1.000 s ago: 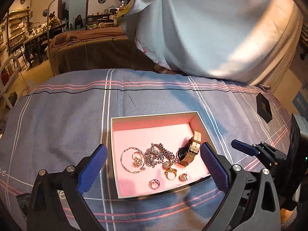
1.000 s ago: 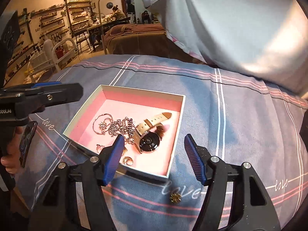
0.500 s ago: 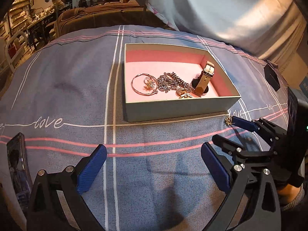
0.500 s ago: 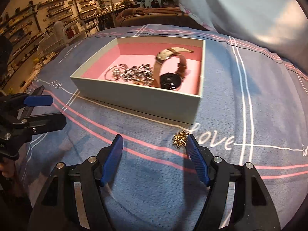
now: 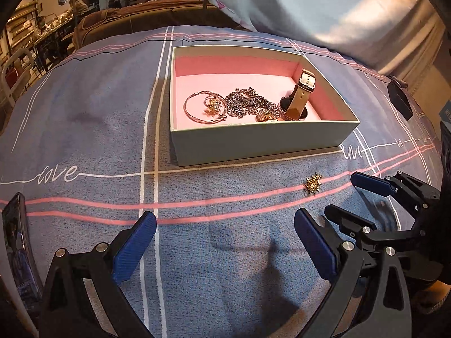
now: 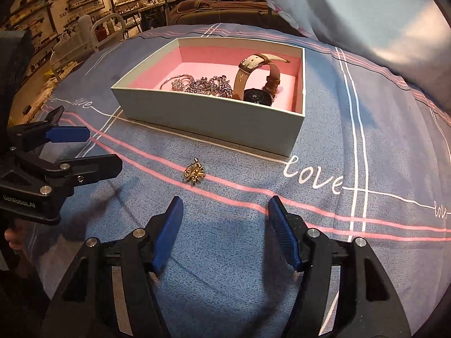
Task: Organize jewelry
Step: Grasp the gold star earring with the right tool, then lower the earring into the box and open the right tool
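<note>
left gripper (image 5: 225, 242): jaws wide apart, nothing in them
right gripper (image 6: 225, 222): spread wide too, empty
gold brooch (image 6: 194, 173): loose on the bedspread (image 6: 324, 248), just near of the box (image 6: 214, 118)
box: watch (image 6: 258, 95), chain, bangle inside

Open bedspread (image 6: 225, 253) before tongs, box (image 6: 214, 121) beyond

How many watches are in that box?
1. The watch stands on edge at the right end of the box, beside the chain. The near wall could hide smaller pieces.

Blue striped bedspread (image 5: 84, 118), open box (image 5: 253, 140), gold brooch (image 5: 313, 183), phone (image 5: 17, 250)
</note>
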{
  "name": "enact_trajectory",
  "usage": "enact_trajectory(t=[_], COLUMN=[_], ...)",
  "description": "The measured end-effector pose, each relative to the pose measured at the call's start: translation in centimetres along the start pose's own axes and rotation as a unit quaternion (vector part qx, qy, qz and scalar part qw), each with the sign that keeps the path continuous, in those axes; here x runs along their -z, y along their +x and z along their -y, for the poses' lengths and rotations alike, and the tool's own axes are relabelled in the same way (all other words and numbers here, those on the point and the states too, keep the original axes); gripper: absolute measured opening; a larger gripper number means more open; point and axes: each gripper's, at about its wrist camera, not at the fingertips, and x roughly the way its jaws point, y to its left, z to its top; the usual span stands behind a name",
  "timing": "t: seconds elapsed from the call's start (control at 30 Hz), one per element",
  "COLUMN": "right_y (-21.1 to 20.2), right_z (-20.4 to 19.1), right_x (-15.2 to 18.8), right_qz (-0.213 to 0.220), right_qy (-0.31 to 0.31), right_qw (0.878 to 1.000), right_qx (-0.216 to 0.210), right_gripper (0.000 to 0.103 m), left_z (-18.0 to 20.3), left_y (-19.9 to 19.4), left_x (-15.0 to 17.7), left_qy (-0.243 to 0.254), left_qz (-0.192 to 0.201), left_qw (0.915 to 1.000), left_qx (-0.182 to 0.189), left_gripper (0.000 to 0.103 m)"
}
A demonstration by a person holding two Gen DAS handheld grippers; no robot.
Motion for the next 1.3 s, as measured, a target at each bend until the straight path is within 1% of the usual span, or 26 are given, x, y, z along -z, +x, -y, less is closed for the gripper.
enact_trajectory(t=[0.03, 0.07, 0.1, 0.2, 0.23, 0.3, 0.33, 0.4, 0.47, 0.5, 0.53, 0.57, 0.6, 0.63, 0.73, 0.8, 0.87, 1.17, 1.23, 1.3], right_y=[0.3, 0.4, 0.6, 0.8, 0.9, 1.0, 1.1, 1.3, 1.7, 1.8, 1.9, 1.9, 2.0, 1.9, 1.7, 1.4, 1.1, 0.3, -0.5, -1.8], right_z=[-0.2, -0.2, -0.2, -0.5, -0.7, -1.1, -1.2, -1.5, -2.2, -2.5, -2.7, -2.9, -3.0, -3.1, -2.6, -2.3, -2.2, -2.1, -2.1, -2.1], right_x=[-0.1, -0.2, -0.3, -0.4, -0.4, -0.4, -0.5, -0.9, -1.4, -1.7, -1.9, -2.1, -2.2, -2.3, -2.1, -2.0, -1.8, -1.5, -2.0, -2.9], right_qz=[0.001, 0.007, 0.008, 0.009, 0.009, 0.011, 0.011, 0.014, 0.016, 0.016, 0.018, 0.020, 0.019, 0.019, 0.019, 0.017, 0.018, 0.019, 0.032, 0.050], right_qy=[0.000, 0.004, 0.009, 0.009, 0.004, -0.004, -0.003, -0.005, -0.022, -0.028, -0.031, -0.034, -0.036, -0.036, -0.026, -0.016, -0.015, -0.008, -0.010, -0.013], right_qw=[1.000, 1.000, 1.000, 1.000, 1.000, 1.000, 1.000, 1.000, 0.999, 0.999, 0.999, 0.999, 0.999, 0.999, 0.999, 1.000, 1.000, 1.000, 0.999, 0.999], right_qx=[0.000, 0.000, -0.004, -0.004, -0.001, 0.007, 0.009, 0.015, 0.023, 0.021, 0.016, 0.014, 0.014, 0.011, -0.003, -0.008, -0.009, -0.018, -0.017, -0.018], right_gripper=[0.068, 0.069, 0.072, 0.079, 0.080, 0.080, 0.080, 0.081, 0.072, 0.063, 0.051, 0.042, 0.026, 0.019, 0.019, 0.019, 0.019, 0.019, 0.019, 0.019], left_z=[0.0, -0.1, -0.2, -0.3, -0.2, 0.2, 0.5, 1.3, 1.6, 1.5, 1.5, 1.4, 1.3, 1.2, 1.3, 1.5, 1.8, 2.7, 2.5, 2.4], left_y=[0.1, 0.3, 0.4, 1.0, 1.2, 1.6, 1.7, 1.9, 2.0, 2.0, 2.1, 2.1, 2.1, 2.0, 2.0, 2.0, 2.0, 1.6, 1.0, -0.2], left_x=[0.0, 0.0, 0.0, -0.3, -0.4, -0.4, -0.4, -0.4, -0.6, -0.7, -0.9, -1.0, -1.1, -1.1, -1.0, -1.0, -1.0, -0.8, -1.0, -1.8], left_qy=[0.004, 0.008, 0.013, 0.035, 0.042, 0.050, 0.054, 0.067, 0.067, 0.062, 0.059, 0.059, 0.058, 0.055, 0.052, 0.052, 0.053, 0.061, 0.056, 0.051], left_qz=[0.002, 0.004, 0.007, 0.004, 0.001, -0.003, -0.001, 0.001, 0.003, 0.002, 0.002, 0.001, 0.000, 0.000, 0.000, 0.000, -0.001, -0.002, 0.002, 0.015], left_qw=[1.0000, 0.9999, 0.9997, 0.9986, 0.9983, 0.9981, 0.9981, 0.9973, 0.9975, 0.9979, 0.9982, 0.9981, 0.9982, 0.9984, 0.9986, 0.9986, 0.9986, 0.9981, 0.9984, 0.9986], left_qx=[-0.005, -0.014, -0.021, -0.040, -0.039, -0.035, -0.030, -0.031, -0.021, -0.017, -0.016, -0.018, -0.018, -0.014, -0.010, -0.009, -0.005, -0.005, -0.001, 0.002], left_gripper=[0.097, 0.095, 0.093, 0.074, 0.058, 0.057, 0.051, 0.050, 0.036, 0.034, 0.026, 0.015, 0.013, 0.010, 0.005, 0.005, 0.005, 0.005, 0.005, 0.005])
